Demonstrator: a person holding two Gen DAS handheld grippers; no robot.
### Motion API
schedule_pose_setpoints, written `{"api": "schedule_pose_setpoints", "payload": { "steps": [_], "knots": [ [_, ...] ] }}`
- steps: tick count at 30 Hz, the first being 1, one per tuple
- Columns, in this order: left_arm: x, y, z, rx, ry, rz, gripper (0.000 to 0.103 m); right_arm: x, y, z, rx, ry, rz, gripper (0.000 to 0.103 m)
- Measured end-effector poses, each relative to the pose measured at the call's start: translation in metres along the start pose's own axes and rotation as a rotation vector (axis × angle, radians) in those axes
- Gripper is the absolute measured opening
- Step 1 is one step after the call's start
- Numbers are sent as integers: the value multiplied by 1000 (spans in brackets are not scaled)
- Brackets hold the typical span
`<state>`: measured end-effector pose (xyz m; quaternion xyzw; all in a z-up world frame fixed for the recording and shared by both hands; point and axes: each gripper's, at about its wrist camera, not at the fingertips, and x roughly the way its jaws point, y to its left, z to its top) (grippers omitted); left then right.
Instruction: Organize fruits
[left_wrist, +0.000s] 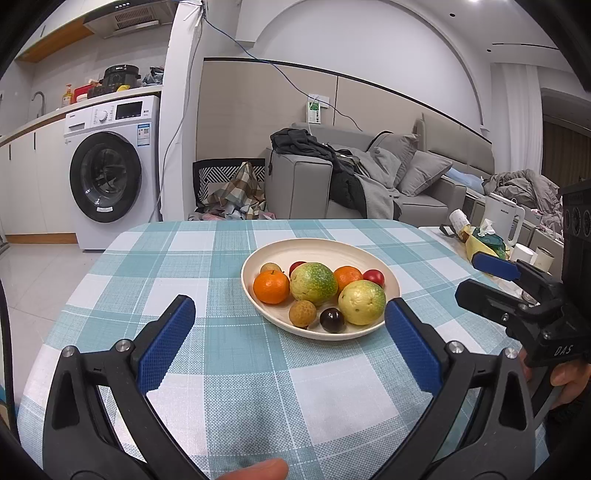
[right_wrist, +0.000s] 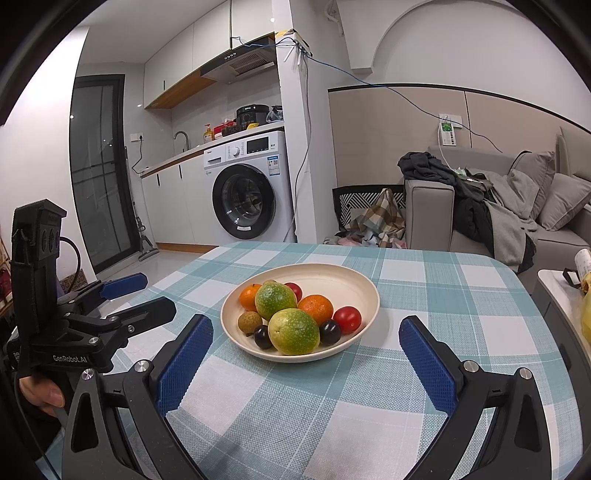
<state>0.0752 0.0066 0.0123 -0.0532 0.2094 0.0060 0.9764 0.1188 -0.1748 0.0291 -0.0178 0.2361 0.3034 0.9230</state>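
Left wrist view, left to right: white front-loading washing machine (left_wrist: 110, 166) stood at the back left, grey sofa (left_wrist: 406, 173) piled with clothes at the back right. Round table with teal-and-white checked cloth (left_wrist: 229, 369) filled the foreground.

Left gripper (left_wrist: 290, 319) was spread wide, blue-padded fingers (left_wrist: 166, 343) either side of bare cloth, holding nothing. Its right finger tip overlapped the plate's near rim in view; contact could not be told.

Shallow cream round plate (left_wrist: 321, 251) sat on the cloth right of centre and held all the fruit. Contents, left to right: orange mandarin (left_wrist: 270, 287) with a small tan longan (left_wrist: 270, 267) behind it, another tan longan (left_wrist: 302, 313) at the near rim, large green-yellow mottled fruit (left_wrist: 313, 283) mid-plate, dark purple grape (left_wrist: 331, 320) in front, second mandarin (left_wrist: 347, 277), second green-yellow fruit (left_wrist: 362, 302), red cherry tomato (left_wrist: 373, 277). Another red tomato (left_wrist: 296, 266) showed behind the middle fruit. Fruits were packed touching.

Right wrist view: right gripper (right_wrist: 306, 334) was also wide open and empty, pads flanking the plate's near edge without touching it. A second dark grape (right_wrist: 330, 331) was visible here.

Far right in the left view: white electric kettle (left_wrist: 502, 218) on a side table.
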Motion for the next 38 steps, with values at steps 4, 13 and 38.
{"api": "schedule_pose_setpoints", "payload": {
  "steps": [4, 13, 38],
  "knots": [
    [0, 0, 0, -1, 0, 0, 102, 1, 0, 1, -3, 2, 0, 103],
    [0, 0, 0, 0, -1, 0, 102, 1, 1, 1, -4, 2, 1, 103],
    [2, -4, 1, 3, -3, 0, 102, 3, 2, -1, -6, 4, 2, 103]
  ]
}}
